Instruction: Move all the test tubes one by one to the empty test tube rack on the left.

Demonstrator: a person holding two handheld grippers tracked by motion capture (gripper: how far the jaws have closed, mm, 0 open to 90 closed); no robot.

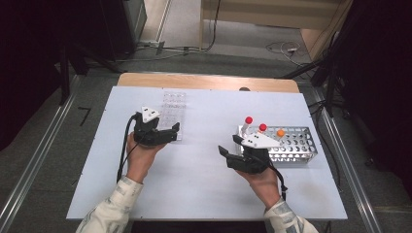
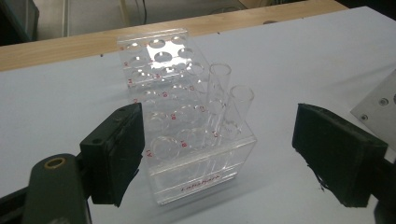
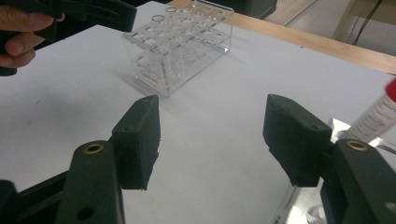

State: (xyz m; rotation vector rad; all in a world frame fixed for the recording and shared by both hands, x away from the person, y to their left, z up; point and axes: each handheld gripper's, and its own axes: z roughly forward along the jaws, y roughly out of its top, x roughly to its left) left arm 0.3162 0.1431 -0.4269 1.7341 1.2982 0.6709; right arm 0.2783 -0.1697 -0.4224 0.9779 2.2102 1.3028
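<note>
A clear acrylic tube rack [image 1: 173, 114] [image 2: 187, 130] [image 3: 180, 44] stands left of the table's middle, with two open glass tubes [image 2: 219, 88] [image 2: 240, 109] upright along one side. My left gripper [image 1: 172, 131] [image 2: 217, 154] is open at the rack's near end. That end lies between the jaws, and the right pad stands well clear of it. My right gripper [image 1: 229, 144] [image 3: 212, 135] is open over bare table with nothing between its pads. Just right of it is a metal rack [image 1: 296, 148] [image 3: 303, 207] holding two red-capped tubes [image 1: 248, 120] [image 1: 262, 127] [image 3: 378, 112] and an orange-capped one [image 1: 281, 132].
The white tabletop [image 1: 194, 174] has a wooden strip [image 1: 209, 81] along its far edge. Dark stands and cables stand on the floor beyond. In the right gripper view, a hand with the left gripper [image 3: 93, 11] is at the top left.
</note>
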